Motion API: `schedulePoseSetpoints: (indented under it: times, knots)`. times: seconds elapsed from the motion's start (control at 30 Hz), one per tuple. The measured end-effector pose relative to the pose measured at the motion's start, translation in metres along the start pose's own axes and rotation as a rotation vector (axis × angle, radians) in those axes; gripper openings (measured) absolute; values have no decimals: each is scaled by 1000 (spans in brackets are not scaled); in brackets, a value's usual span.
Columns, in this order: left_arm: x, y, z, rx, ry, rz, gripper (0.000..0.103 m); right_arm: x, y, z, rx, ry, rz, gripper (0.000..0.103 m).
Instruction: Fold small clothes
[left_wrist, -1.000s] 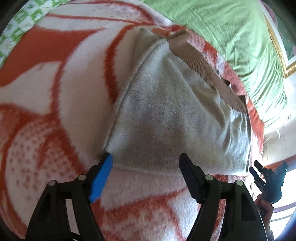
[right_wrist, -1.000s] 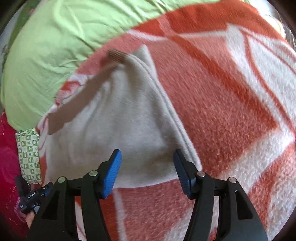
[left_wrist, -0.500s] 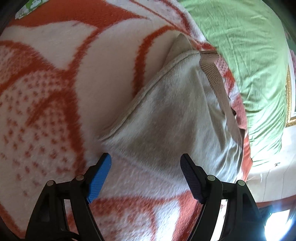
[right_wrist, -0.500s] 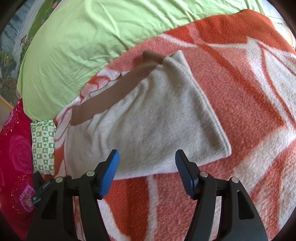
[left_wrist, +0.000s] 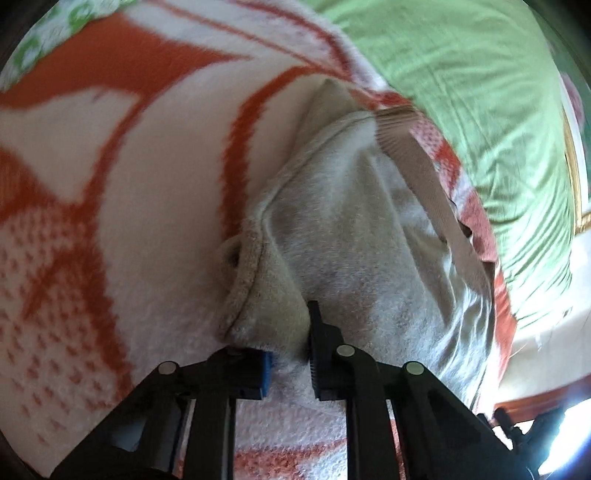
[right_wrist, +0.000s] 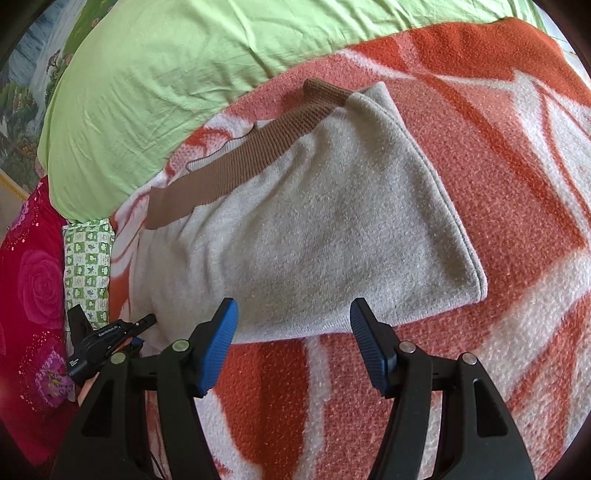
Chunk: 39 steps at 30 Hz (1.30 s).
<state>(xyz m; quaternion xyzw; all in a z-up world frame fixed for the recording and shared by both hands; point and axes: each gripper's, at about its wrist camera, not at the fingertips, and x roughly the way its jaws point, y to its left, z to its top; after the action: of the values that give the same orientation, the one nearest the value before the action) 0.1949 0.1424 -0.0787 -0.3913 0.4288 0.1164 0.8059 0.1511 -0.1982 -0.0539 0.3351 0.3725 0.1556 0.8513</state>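
Fleecy grey garment (right_wrist: 314, 236) with a brown ribbed band (right_wrist: 236, 155) is lying flat on the orange-and-white blanket (right_wrist: 517, 206) covering the bed, just below a green sheet (right_wrist: 177, 66). At its left corner, the left tool (left_wrist: 291, 354) is closing its jaws on the bunched hem (left_wrist: 266, 306), fabric pinched between the pads. Further right, the right tool (right_wrist: 293, 332) is hovering released over the garment's near edge, nothing between its blue pads (right_wrist: 221, 343).

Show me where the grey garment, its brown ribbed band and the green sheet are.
grey garment (right_wrist: 314, 236), right wrist view, middle of the fleece.
brown ribbed band (right_wrist: 255, 151), right wrist view, midway along it.
green sheet (right_wrist: 177, 62), right wrist view, wrinkled middle.
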Motion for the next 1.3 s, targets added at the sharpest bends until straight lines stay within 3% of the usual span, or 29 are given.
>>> schedulePoseSetpoints:
  times: [0.17, 0.23, 0.33, 0.5, 0.6, 0.73, 0.9, 1.1, 1.13, 1.17, 1.2, 1.23, 1.3]
  knots:
    - [-22, -43, 2, 140, -51, -57, 12, 1, 6, 13, -31, -5, 61, 64]
    - [-29, -66, 2, 202, -47, -157, 11, 2, 6, 21, -28, -10, 82, 64]
    - [-30, -100, -4, 299, -37, -239, 10, 10, 6, 38, -13, 5, 122, 64]
    - [-8, -142, -25, 428, 27, -288, 9, 29, 6, 73, 19, 37, 196, 64]
    - [13, -155, -43, 492, 79, -281, 8, 49, 15, 92, 11, 88, 259, 64]
    - [32, -153, -47, 476, 114, -270, 8, 93, 47, 113, -57, 202, 314, 84]
    - [37, -149, -43, 451, 115, -269, 8, 148, 106, 123, -209, 313, 392, 87]
    - [43, -148, -43, 441, 123, -262, 8, 212, 177, 144, -335, 395, 403, 86]
    - [44, -149, -43, 441, 124, -260, 8, 219, 185, 146, -344, 396, 412, 79]
    - [44, -150, -43, 441, 122, -256, 8, 224, 190, 149, -343, 399, 412, 60]
    - [44, -150, -43, 442, 119, -251, 8, 229, 193, 151, -337, 407, 403, 48]
    - [44, -151, -42, 441, 119, -252, 8, 232, 195, 153, -331, 416, 396, 18]
    - [35, -147, -44, 441, 121, -266, 8, 222, 197, 154, -345, 395, 372, 16]
